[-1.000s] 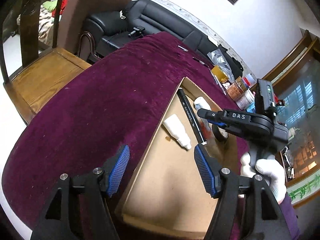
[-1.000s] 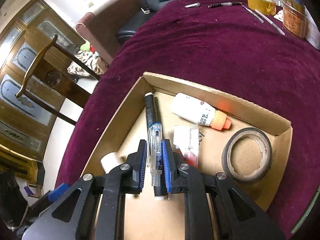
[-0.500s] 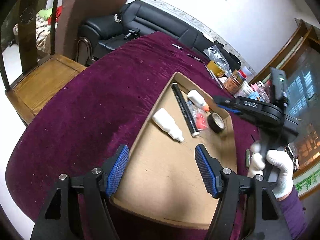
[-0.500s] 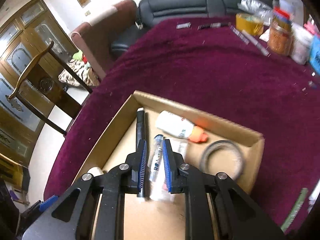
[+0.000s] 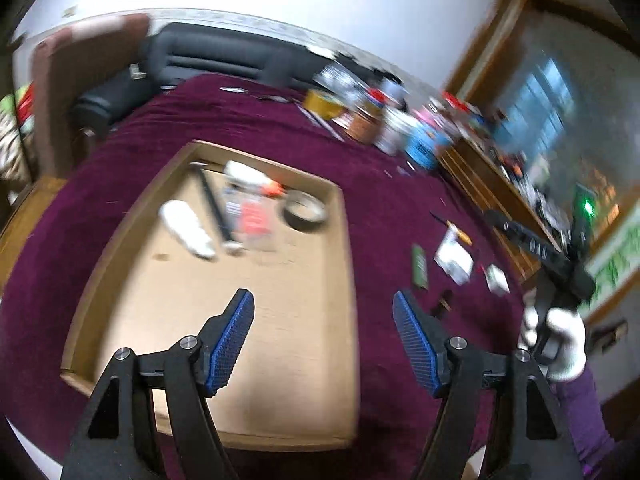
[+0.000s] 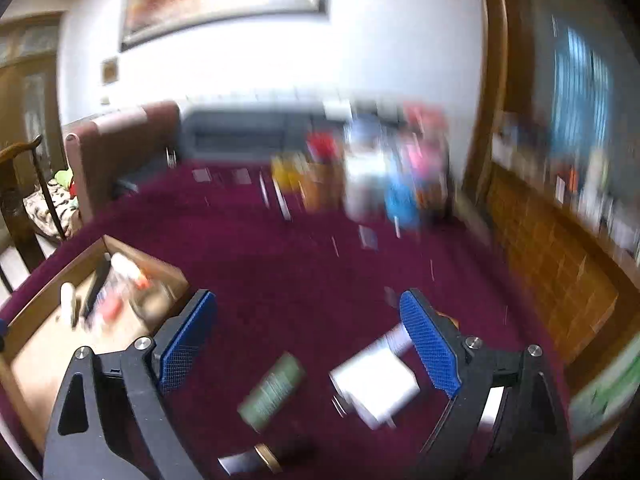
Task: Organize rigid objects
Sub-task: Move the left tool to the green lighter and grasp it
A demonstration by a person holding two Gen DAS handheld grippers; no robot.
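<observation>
A shallow cardboard box (image 5: 346,248) lies on the purple cloth. In it are a white bottle (image 5: 186,228), a black pen (image 5: 214,208), an orange-capped bottle (image 5: 250,176) and a tape roll (image 5: 306,210). My left gripper (image 5: 324,340) hovers over the box's near right part, its jaws opening with nothing between them. My right gripper (image 6: 308,340) is to the right of the box (image 6: 160,268), jaws opening wide and empty. Under it lie a green flat item (image 6: 272,392) and a white packet (image 6: 376,380). A white-gloved hand (image 5: 556,340) holds that gripper.
Jars, tins and a yellow tape roll (image 5: 324,106) crowd the table's far right. A black and gold item (image 6: 264,460) lies at the near edge. A sofa (image 5: 224,56) and an armchair (image 6: 120,140) stand behind the table. Both views are motion-blurred.
My right gripper has opened, left the clear pen in the box and swung right over the loose items on the cloth. My left gripper has pulled back and rolled.
</observation>
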